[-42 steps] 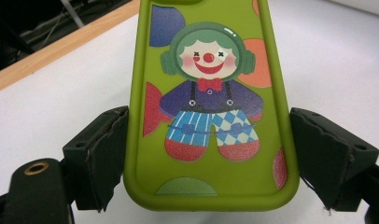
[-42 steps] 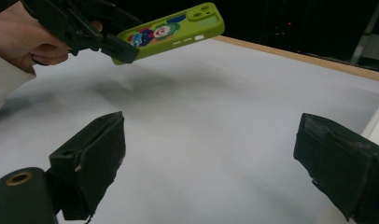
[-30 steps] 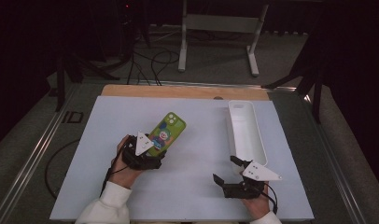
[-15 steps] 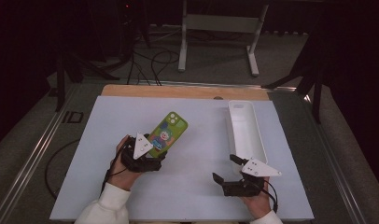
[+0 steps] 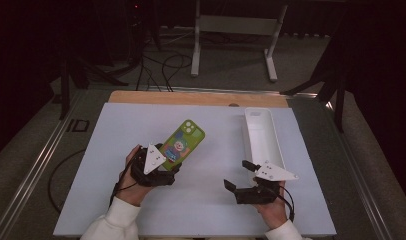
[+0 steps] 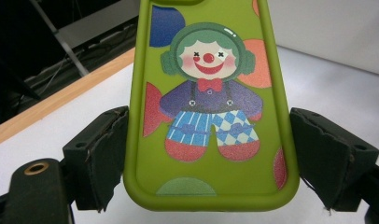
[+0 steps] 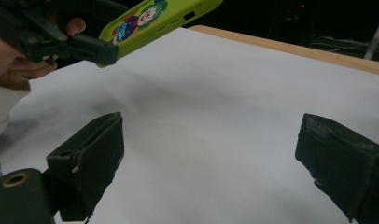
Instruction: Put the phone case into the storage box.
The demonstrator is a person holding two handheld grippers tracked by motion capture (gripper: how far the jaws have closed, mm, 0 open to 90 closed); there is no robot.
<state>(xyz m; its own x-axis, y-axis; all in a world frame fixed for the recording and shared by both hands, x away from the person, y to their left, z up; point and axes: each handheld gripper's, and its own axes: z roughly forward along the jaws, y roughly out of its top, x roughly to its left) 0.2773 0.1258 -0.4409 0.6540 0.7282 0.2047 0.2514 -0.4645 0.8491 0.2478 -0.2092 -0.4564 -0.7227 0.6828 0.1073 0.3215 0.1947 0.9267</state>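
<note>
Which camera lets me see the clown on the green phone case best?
The left gripper view: the clown on the phone case faces it close up. The high view shows it small and far off; the right gripper view catches the case side-on, clown partly cut off.

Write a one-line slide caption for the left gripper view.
Left gripper grips a green phone case printed with a clown, above the white table.

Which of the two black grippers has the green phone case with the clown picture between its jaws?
The left gripper has it: the green phone case sits between its jaws. The right gripper has open jaws with nothing between them.
</note>
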